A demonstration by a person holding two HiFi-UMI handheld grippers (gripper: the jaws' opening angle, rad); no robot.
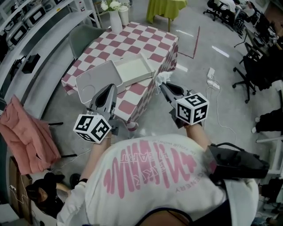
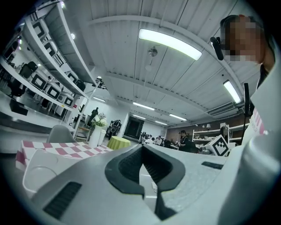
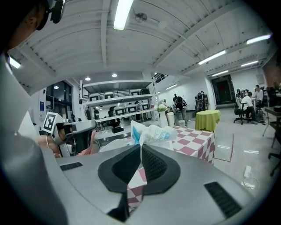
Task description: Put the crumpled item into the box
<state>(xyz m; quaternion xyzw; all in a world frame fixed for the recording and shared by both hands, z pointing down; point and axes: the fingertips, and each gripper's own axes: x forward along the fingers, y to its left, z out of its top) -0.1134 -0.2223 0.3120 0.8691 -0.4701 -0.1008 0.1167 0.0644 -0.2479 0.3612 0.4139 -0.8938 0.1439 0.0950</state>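
Note:
A crumpled white wrapper with blue print (image 3: pixel 151 132) sticks up from my right gripper (image 3: pixel 140 148), which is shut on its lower edge. In the head view the wrapper (image 1: pixel 162 77) hangs just off the near right corner of the checkered table, beside the open white box (image 1: pixel 133 69). The box's hinged lid (image 1: pixel 94 82) lies flat to its left. My left gripper (image 1: pixel 109 90) hovers at the near edge of that lid. Its jaws (image 2: pixel 142 147) are shut with nothing between them.
The pink-and-white checkered cloth (image 1: pixel 150 42) covers the table. Two white vases with flowers (image 1: pixel 116 12) stand at its far end. A grey chair (image 1: pixel 86 35) is on the left, shelves run along the left wall, and a pink cloth (image 1: pixel 23 132) lies nearby. Office chairs (image 1: pixel 252 75) stand right.

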